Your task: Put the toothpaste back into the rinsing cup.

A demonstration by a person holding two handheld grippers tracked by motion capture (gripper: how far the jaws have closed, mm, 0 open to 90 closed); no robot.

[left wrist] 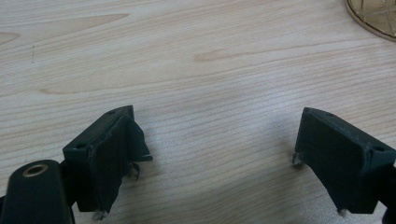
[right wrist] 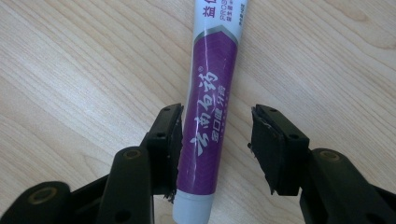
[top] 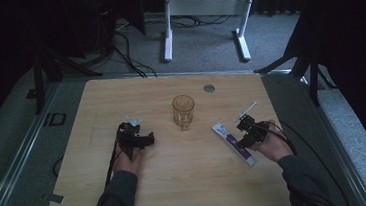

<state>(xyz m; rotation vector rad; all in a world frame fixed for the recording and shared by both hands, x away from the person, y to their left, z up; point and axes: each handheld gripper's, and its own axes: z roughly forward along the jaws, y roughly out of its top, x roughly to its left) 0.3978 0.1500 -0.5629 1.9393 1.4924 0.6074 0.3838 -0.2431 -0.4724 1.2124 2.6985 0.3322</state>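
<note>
A purple and white toothpaste tube (top: 234,143) lies flat on the wooden table (top: 178,183) at the right. My right gripper (top: 246,136) is low over it and open. The tube (right wrist: 210,107) runs lengthwise between its jaws: the left jaw touches the tube's side, the right jaw stands off with a gap. A white toothbrush (top: 247,111) lies just beyond that hand. An amber glass cup (top: 184,112) stands upright mid-table. My left gripper (top: 136,137) rests left of the cup, open wide over bare wood (left wrist: 217,126), with the cup's base (left wrist: 373,18) at the top right corner.
A small grey round cap (top: 209,88) is set into the table behind the cup. Beyond the far edge, on grey carpet, stand a white desk frame (top: 167,34), loose cables (top: 126,52) and dark stand legs (top: 314,71).
</note>
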